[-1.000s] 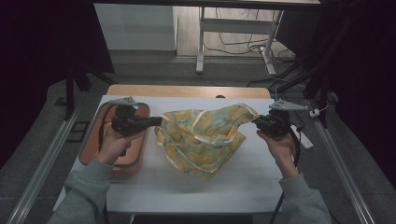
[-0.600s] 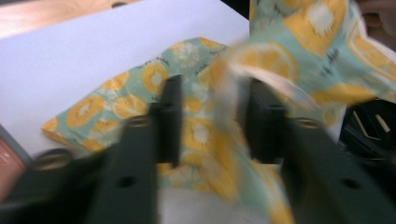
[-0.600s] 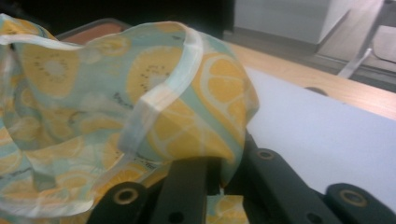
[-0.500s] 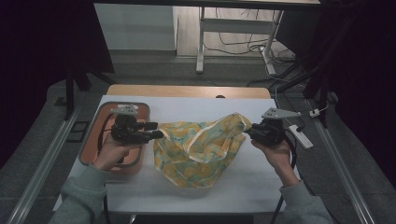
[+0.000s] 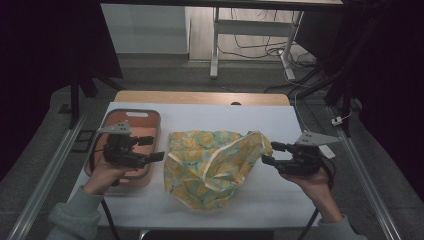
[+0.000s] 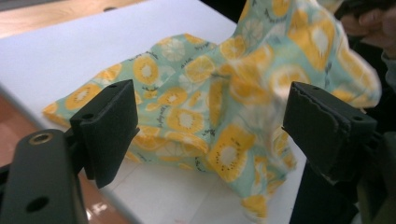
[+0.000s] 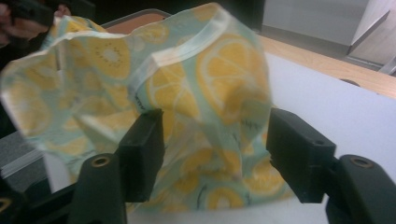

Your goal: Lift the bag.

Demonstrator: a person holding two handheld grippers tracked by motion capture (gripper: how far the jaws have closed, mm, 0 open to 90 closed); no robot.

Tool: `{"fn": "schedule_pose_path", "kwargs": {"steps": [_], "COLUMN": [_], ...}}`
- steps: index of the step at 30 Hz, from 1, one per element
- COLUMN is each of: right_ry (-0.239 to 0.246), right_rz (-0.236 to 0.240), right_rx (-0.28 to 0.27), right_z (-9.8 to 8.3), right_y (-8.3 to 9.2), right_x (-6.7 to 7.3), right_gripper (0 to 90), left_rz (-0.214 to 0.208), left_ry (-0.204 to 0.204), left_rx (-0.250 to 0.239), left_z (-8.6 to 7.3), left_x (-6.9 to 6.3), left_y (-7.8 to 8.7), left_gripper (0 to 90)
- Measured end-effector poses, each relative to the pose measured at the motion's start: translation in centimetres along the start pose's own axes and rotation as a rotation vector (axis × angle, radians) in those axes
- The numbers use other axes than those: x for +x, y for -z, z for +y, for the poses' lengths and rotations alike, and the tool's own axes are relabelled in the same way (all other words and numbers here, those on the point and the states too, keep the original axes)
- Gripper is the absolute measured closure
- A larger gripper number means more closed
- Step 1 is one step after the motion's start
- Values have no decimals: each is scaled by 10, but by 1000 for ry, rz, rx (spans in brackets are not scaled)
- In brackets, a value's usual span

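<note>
Lying crumpled on the white table (image 5: 300,125) is a cloth (image 5: 210,165) printed with yellow lemon slices on pale green, edged with a light band. Most of it rests on the tabletop between the two hands; its right corner rises off the surface toward the right gripper (image 5: 268,153).

The left gripper (image 5: 157,157) is held just left of the cloth, over the inner edge of a tray (image 5: 131,116). In the left gripper view its black jaws stand wide apart with nothing between them — the cloth lies beyond them on the table. The left hand (image 5: 102,172) grips it from below, a grey-green sleeve (image 5: 70,217) at the wrist.

The right gripper sits at the cloth's raised right corner. In the right gripper view its jaws are also spread wide, and the lifted fabric hangs in front of and between them; the fabric is blurred there, and whether it touches either jaw cannot be told. The right hand (image 5: 312,182) holds it near the table's right edge.

The tray is a shallow, rounded rectangle with a reddish-brown floor and a grey rim, standing at the table's left side — just beside the cloth. The hand and gripper cover much of its floor; the part in sight holds nothing.
</note>
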State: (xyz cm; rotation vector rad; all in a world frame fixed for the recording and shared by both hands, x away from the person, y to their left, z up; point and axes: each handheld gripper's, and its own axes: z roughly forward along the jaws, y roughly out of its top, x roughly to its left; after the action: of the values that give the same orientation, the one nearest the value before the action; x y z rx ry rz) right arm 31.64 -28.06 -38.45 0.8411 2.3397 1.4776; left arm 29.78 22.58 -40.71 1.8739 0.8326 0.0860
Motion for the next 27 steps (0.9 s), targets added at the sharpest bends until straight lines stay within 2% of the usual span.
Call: {"fn": "schedule_pose_path", "kwargs": {"steps": [2, 5, 10, 15, 17, 22, 25, 27], "right_ry": [-1, -17, -30, -28, -44, -105, -123, -121], "right_rz": [-32, -89, -148, -188, -211, -224, -236, -227], "right_rx": [-13, -19, -12, 7, 10, 26, 37, 40], "right_z": [-5, -13, -21, -22, -27, -50, -60, -62], "right_y": [14, 28, 23, 14, 14, 17, 17, 14], "right_x": [1, -6, -19, -35, -44, -65, -70, -70], "right_gripper": [358, 357, 368, 369, 370, 379, 385, 385], "left_rz": [33, 86, 145, 168, 174, 182, 185, 187], "left_ry": [14, 36, 27, 19, 24, 43, 47, 44], "left_rx": [-12, -19, -4, 17, 22, 27, 25, 25], "left_z": [-4, -8, -8, -10, -12, -17, -17, -18], "left_x": [2, 6, 7, 9, 11, 16, 16, 15], "left_y": [7, 7, -5, -14, -15, -14, -14, -15], "left_gripper": [183, 189, 206, 217, 218, 221, 222, 222]}}
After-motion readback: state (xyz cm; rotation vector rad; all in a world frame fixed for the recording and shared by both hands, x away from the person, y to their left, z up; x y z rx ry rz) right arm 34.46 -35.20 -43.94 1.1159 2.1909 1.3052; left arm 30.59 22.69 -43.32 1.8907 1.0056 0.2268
